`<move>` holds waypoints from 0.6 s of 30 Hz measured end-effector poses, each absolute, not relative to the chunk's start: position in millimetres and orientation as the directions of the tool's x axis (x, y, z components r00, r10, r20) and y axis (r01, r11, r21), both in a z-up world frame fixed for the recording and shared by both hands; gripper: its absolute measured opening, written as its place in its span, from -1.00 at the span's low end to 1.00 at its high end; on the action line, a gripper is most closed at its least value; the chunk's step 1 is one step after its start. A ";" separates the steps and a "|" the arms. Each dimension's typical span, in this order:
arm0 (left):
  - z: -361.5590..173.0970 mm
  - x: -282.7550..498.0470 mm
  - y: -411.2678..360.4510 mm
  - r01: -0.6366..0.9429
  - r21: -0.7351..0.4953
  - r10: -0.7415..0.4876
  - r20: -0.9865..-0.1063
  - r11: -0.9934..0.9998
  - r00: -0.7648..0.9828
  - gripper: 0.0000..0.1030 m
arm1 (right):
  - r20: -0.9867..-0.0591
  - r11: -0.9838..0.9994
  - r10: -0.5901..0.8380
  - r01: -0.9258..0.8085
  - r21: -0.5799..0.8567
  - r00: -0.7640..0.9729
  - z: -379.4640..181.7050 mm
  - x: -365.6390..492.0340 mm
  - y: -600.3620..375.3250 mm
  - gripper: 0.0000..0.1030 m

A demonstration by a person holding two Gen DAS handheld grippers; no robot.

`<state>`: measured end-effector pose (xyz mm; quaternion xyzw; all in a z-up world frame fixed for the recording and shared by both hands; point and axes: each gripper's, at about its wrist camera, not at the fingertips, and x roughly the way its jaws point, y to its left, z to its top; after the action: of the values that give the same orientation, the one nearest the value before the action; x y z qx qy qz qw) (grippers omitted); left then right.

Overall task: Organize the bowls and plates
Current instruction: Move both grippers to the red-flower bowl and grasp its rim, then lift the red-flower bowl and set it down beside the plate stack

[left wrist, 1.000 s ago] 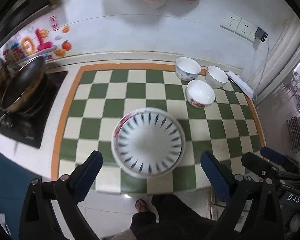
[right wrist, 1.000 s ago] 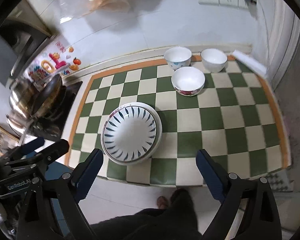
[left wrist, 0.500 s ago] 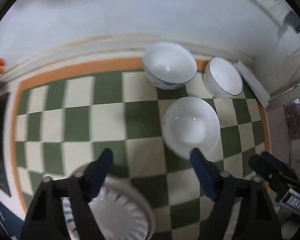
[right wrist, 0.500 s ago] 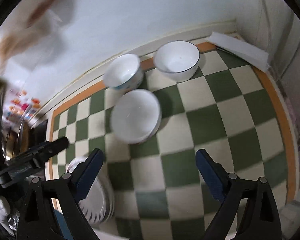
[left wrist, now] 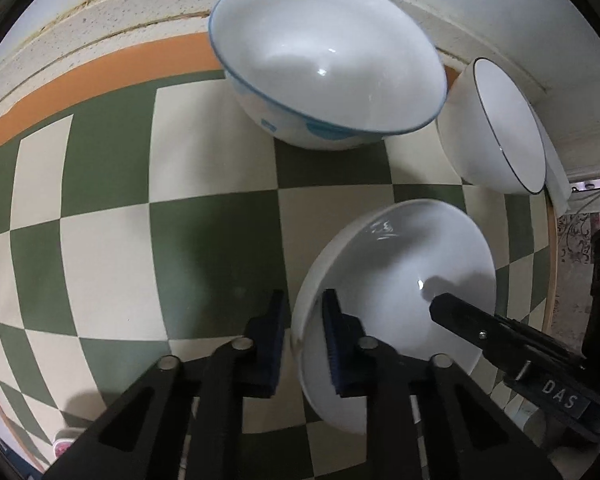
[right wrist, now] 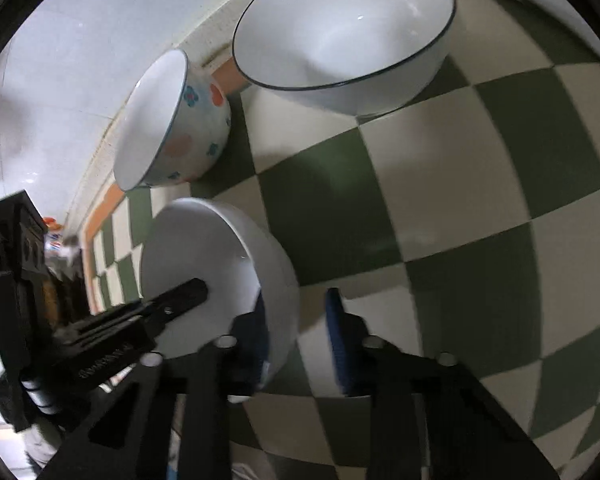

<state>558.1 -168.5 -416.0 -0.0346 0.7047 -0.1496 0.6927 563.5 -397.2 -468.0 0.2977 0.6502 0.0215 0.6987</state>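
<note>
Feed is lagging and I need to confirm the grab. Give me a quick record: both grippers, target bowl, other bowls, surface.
left gripper: shut on the plain white bowl, straddling its rim
right gripper: jaws closing, same bowl's opposite wall between them, outer pad not yet touching
plain white bowl: empty, on the checked mat
other bowls: flowered bowl and dark-rimmed bowl behind it, both empty

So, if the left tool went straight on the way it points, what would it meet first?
The plain white bowl: its rim sits inside the shut left tool, so its wall comes first, then probably the checked mat beneath; depth is unclear.
</note>
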 end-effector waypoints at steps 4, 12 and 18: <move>-406.0 552.1 -171.1 0.184 -0.250 -0.253 -0.967 0.951 -0.003 -0.77 | -0.930 0.874 0.332 0.319 0.365 0.155 -464.1 566.6 -383.6 -0.77; -367.1 516.0 -169.8 0.246 -0.264 -0.280 -0.959 0.933 0.034 -0.76 | -0.936 0.882 0.297 0.322 0.344 0.187 -443.5 536.9 -369.9 -0.81; -340.7 470.2 -163.3 0.286 -0.285 -0.303 -0.953 0.915 0.021 -0.76 | -0.940 0.879 0.279 0.342 0.332 0.197 -414.3 488.9 -360.0 -0.81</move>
<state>470.2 -163.3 -340.7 -0.0065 0.6685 -0.2062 0.7145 488.9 -360.0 -414.3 0.2450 0.6333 -0.0215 0.7338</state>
